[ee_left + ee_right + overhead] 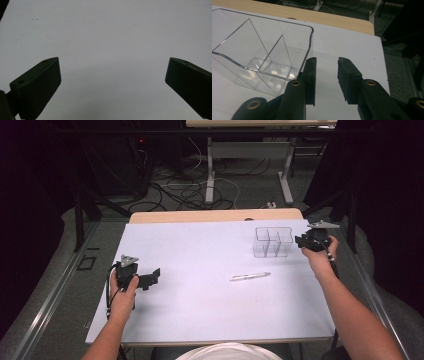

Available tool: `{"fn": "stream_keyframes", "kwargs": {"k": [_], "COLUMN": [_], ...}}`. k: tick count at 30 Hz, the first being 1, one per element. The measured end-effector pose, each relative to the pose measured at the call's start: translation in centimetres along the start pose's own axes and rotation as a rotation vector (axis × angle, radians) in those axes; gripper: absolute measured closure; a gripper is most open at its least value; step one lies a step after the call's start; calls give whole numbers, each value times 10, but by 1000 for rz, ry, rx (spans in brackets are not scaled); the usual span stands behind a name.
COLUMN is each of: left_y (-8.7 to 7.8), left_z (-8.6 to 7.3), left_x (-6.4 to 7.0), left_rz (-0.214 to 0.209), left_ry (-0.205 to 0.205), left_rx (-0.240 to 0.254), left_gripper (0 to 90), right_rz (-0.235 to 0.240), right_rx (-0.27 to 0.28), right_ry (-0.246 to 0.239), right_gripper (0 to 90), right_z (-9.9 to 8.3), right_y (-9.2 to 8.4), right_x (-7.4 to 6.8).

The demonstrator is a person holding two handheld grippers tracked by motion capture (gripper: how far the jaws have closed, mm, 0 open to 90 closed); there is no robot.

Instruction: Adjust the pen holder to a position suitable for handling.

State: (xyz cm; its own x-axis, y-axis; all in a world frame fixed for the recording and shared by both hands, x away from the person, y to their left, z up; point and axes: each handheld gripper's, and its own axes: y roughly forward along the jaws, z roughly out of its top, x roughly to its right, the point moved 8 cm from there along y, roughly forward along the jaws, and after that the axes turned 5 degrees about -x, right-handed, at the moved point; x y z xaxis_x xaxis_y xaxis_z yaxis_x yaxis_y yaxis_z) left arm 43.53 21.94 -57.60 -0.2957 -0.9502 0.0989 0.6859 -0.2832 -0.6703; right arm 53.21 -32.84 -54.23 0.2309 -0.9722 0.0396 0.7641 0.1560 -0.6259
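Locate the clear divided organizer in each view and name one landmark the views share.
High view: clear organizer sits right of centre, beside the right hand-held gripper.
Left gripper view: white table cover between the jaws.
Right gripper view: organizer upper left, beside the jaws.
Shared landmark: the white cover.

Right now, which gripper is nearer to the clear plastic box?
Right. The right gripper sits just beside the clear plastic box, at its right edge, nothing between its jaws. The left gripper is far across the table.
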Motion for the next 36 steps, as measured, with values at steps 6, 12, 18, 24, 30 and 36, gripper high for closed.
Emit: {"fn": "stream_keyframes", "kwargs": {"k": [6, 12, 18, 24, 30, 36], "left_y": [2, 3, 5, 6, 6, 7], "left_z": [-1, -1, -2, -3, -4, -4], "left_x": [1, 2, 2, 2, 3, 3], "left_rz": [-1, -5, -8, -9, -9, -14], "left_ry": [5, 9, 16, 20, 18, 24], "left_rx": [-7, -8, -15, -19, -29, -26], "left_gripper": [2, 2, 2, 2, 2, 2], "right_rz": [9, 23, 48, 68, 89, 105], "right_rx": [-11, -17, -37, -61, -67, -78], "right_ry": [-25, -36, -45, -46, -55, -59], "right_gripper": [798, 862, 900, 900, 900, 900], "right_z": [-2, -2, -9, -16, -19, -21], "right_y": [10, 20, 35, 48, 54, 55], "right_x": [-1, -2, 0, -2, -3, -4]}}
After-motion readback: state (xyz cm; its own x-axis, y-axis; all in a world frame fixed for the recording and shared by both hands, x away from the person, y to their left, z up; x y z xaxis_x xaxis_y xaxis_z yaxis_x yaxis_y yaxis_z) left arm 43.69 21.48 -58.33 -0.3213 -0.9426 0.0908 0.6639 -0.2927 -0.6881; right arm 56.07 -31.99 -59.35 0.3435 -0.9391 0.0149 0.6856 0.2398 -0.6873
